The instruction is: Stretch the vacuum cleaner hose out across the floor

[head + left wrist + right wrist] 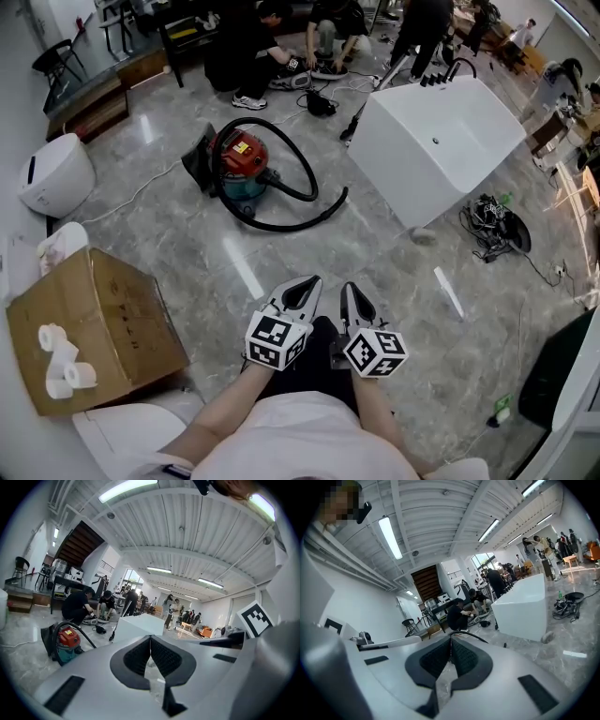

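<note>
Head view, from the left: a white rounded appliance (56, 174) is sitting on the grey marble-patterned floor (234, 272), and nearer to me a cardboard box (112, 319) is standing with several rolls of white paper (64, 361) lying on its top. Further right and well ahead of me, the red vacuum cleaner (242, 161) is standing on the floor. Its black hose (291, 226) is curling in one arc over the canister and in a second loose sweep along the floor to its right, the far end lying near the corner of a big white tub (441, 141). The hose is well apart from both of my tools. Below the centre I am holding the left gripper (315, 280) and the right gripper (346, 287) side by side in front of my body, both pointing out toward the vacuum, each carrying its cube with square markers. In the left gripper view the two dark pads are meeting along a thin line with nothing between them, and the vacuum is showing low at the left beyond the jaws. In the right gripper view the jaws are likewise pressing together and holding nothing, with the hose arching just above their tips in the distance. Behind the vacuum, people (253, 52) are crouching over something on the floor. Right of the tub, a tangle of black cables (492, 230) is lying on the floor.
</note>
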A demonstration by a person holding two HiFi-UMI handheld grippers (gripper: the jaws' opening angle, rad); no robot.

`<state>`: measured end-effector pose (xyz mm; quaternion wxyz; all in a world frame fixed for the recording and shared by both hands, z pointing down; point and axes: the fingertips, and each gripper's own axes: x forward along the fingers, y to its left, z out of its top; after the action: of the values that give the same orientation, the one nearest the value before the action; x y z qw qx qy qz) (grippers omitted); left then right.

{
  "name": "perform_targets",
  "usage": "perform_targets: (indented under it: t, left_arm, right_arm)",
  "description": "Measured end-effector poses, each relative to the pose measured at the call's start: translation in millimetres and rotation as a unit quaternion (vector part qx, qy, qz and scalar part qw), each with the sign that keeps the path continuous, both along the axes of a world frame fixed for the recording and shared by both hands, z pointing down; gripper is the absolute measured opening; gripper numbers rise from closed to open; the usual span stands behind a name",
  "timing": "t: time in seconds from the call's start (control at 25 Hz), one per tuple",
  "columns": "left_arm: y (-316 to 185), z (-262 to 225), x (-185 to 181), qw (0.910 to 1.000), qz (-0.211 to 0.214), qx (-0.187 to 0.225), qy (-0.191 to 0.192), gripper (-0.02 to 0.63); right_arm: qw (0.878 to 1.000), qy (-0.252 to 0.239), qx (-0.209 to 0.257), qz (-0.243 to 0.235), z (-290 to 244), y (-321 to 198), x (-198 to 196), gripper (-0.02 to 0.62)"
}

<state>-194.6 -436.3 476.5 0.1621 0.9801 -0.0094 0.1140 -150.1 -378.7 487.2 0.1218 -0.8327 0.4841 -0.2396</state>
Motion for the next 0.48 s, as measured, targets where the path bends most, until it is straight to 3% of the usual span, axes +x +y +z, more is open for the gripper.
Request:
perform_targets:
  t: [0.48]
  left_arm:
    - [-34.5, 2.1, 12.0, 0.9999, -0.013, 0.000, -0.005, 0.009]
  right_arm:
    - [1.000, -0.002, 0.013, -0.025, -1.4, -39.0, 20.4, 0.017]
